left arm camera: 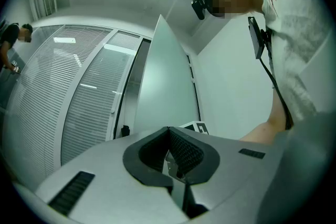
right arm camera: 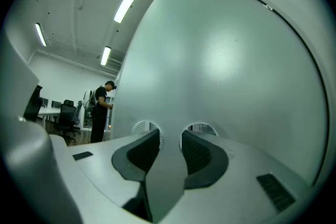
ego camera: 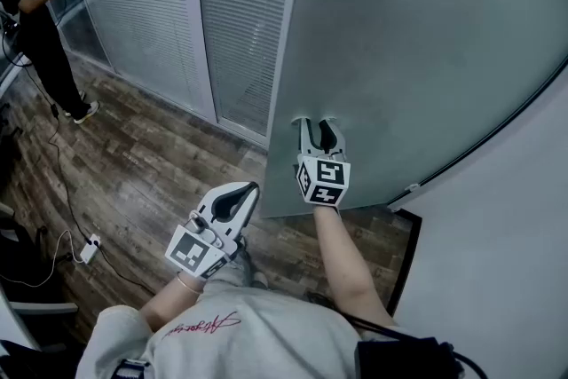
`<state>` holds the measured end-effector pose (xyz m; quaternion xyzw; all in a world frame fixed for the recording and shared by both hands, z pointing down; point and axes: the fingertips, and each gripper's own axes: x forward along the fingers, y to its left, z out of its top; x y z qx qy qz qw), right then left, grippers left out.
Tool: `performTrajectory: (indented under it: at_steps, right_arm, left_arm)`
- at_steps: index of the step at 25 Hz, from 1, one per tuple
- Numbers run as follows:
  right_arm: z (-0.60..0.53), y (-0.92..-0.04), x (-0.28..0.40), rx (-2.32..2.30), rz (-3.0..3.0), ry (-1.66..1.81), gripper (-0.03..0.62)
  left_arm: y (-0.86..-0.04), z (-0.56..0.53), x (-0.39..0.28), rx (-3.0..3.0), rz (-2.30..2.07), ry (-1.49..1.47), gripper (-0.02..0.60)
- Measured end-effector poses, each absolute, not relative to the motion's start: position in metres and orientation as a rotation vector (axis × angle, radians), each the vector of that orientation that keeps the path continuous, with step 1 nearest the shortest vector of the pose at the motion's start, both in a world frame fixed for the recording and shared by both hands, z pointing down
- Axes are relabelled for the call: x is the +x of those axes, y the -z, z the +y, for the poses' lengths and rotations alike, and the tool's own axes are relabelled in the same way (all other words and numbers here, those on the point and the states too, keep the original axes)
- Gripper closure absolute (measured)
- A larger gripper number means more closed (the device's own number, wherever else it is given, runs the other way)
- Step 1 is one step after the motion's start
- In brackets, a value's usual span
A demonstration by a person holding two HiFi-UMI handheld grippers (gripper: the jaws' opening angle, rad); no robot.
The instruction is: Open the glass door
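The frosted glass door (ego camera: 426,40) stands swung out from its frame and fills the right gripper view (right arm camera: 220,60). My right gripper (ego camera: 317,127) is at the door's face, shut on the grey door handle (right arm camera: 167,165), which runs between its dark pads (right arm camera: 197,152). Two round clear patches in the glass show just beyond the fingertips. My left gripper (ego camera: 251,188) hangs free to the left of the door's edge. Its jaws are shut with nothing in them (left arm camera: 169,131). It points toward the door's edge (left arm camera: 163,92).
A curved glass wall with blinds (ego camera: 142,4) runs to the left of the door. A person (ego camera: 35,22) stands by it at the far left. A power strip (ego camera: 89,250) and cables lie on the wood floor. A white wall (ego camera: 506,235) is at the right.
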<state>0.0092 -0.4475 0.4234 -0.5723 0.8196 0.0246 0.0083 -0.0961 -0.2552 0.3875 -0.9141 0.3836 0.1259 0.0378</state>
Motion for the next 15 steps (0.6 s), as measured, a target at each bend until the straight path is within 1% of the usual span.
performTrajectory:
  at_steps: [15]
  right_arm:
    - [-0.408,-0.423,0.015,-1.799,2.553,-0.106,0.459]
  left_arm:
    - [-0.375,-0.223,-0.111,-2.846,1.035,-0.394,0.569]
